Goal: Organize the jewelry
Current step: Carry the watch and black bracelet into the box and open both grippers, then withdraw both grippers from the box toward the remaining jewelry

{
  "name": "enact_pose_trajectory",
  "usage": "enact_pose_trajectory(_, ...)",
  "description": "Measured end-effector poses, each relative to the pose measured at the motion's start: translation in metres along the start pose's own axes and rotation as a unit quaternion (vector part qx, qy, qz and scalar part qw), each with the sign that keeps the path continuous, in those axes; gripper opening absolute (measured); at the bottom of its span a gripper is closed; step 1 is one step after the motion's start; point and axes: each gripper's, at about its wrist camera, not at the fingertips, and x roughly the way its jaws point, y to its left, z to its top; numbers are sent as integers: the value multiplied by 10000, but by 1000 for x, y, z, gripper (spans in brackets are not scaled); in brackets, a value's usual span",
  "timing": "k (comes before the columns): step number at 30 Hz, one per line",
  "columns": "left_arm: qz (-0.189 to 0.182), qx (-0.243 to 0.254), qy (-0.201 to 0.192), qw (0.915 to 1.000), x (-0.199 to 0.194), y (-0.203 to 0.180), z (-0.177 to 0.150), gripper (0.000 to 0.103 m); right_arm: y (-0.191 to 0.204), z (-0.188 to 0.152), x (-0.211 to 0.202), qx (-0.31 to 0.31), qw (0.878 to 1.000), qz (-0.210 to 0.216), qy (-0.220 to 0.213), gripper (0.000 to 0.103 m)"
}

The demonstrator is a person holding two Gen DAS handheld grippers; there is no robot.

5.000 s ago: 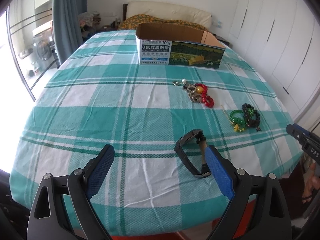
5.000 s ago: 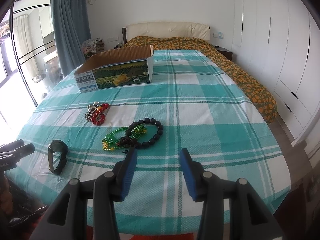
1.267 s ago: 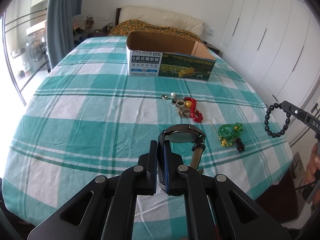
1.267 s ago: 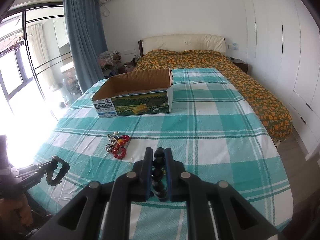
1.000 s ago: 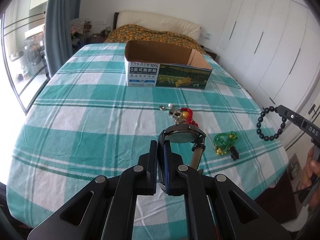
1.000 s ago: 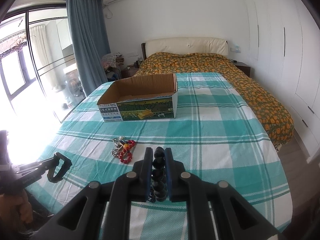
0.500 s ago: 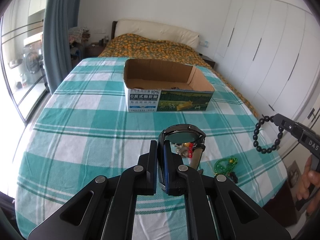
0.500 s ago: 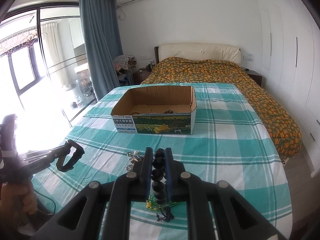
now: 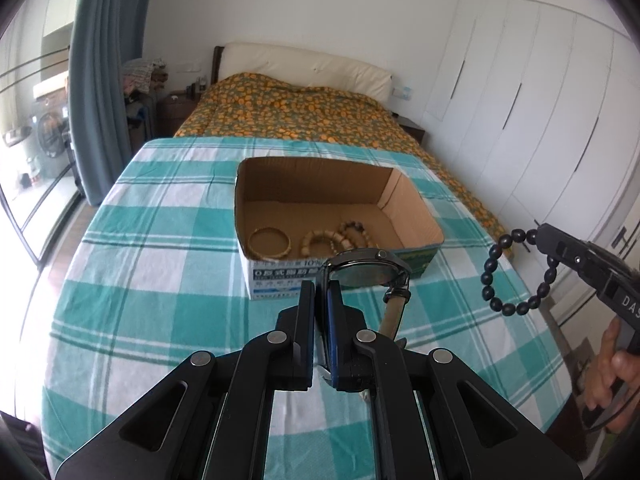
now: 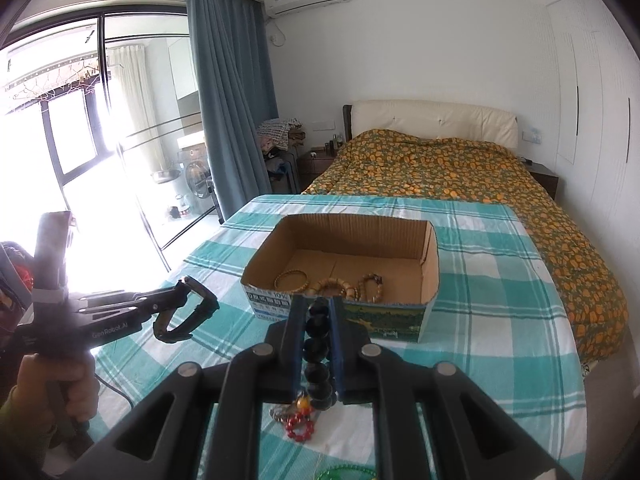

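My left gripper [image 9: 321, 292] is shut on a black wristwatch [image 9: 366, 270] and holds it in the air just short of the open cardboard box [image 9: 412, 204]. It also shows in the right wrist view [image 10: 188, 286], with the watch [image 10: 188, 316] hanging from it. My right gripper [image 10: 318, 308] is shut on a black bead bracelet [image 10: 318, 350], above the cloth in front of the box [image 10: 430, 268]. In the left wrist view the bracelet [image 9: 516, 272] dangles from that gripper [image 9: 538, 234]. Inside the box lie a gold bangle [image 9: 269, 242] and wooden bead bracelets [image 9: 332, 239].
A red bead piece with a metal trinket [image 10: 298, 424] and a green bead bracelet [image 10: 344, 472] lie on the teal checked cloth [image 9: 160, 264] below my right gripper. A bed with an orange patterned cover [image 10: 460, 168] stands behind. White wardrobes [image 9: 540, 112] line the right.
Both grippers have moved forward and up toward the box, carrying the watch and the black bracelet. The box's inside and its bracelets now show plainly.
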Motion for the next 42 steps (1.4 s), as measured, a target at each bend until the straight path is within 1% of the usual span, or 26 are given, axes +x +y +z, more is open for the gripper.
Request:
enact_pose_trajectory(6,16,110,-29,9999,37,4,46,4,-14,38,46,-147,9999,39,72,12)
enact_pose_trajectory(11,-13,217,178,9996,82,2,76,4,-29,62,94,-132,9997,-4,198,12)
enact_pose_trajectory(13,-47,225,298,9993,102,0,85,4,-34,69,115,-88,9996,63,264,12)
enact_pose_trajectory(20,2,169,707,9974,165,1,101,4,-45,86,193,-98,9978,45,649,12)
enact_pose_trajectory(25,153,140,871,9960,192,7,101,4,-49,84,233,-133,9959,-19,893,12)
enact_pose_trajectory(28,269,149,895,9955,200,10,100,5,-52,82,246,-179,9950,-100,974,12)
enact_pose_trajectory(30,401,133,908,9950,202,11,99,9,-50,80,250,-285,9942,-289,993,13)
enact_pose_trajectory(31,483,104,904,9947,203,12,99,15,-50,79,250,-314,9938,-366,1006,16)
enact_pose_trajectory(32,536,75,902,9944,203,13,99,30,-50,78,250,-310,9936,-414,1005,31)
enact_pose_trajectory(33,582,43,885,9944,202,14,99,42,-52,78,248,-277,9941,-444,952,49)
enact_pose_trajectory(34,619,17,826,9947,199,14,99,64,-53,77,244,-255,9948,-489,860,55)
enact_pose_trajectory(35,666,8,735,9951,196,15,100,74,-54,78,240,-259,9951,-536,794,56)
enact_pose_trajectory(37,731,33,582,9956,187,14,101,75,-54,78,233,-242,9954,-550,746,56)
enact_pose_trajectory(42,725,61,419,9965,166,12,100,75,-54,76,213,-122,9965,-502,662,56)
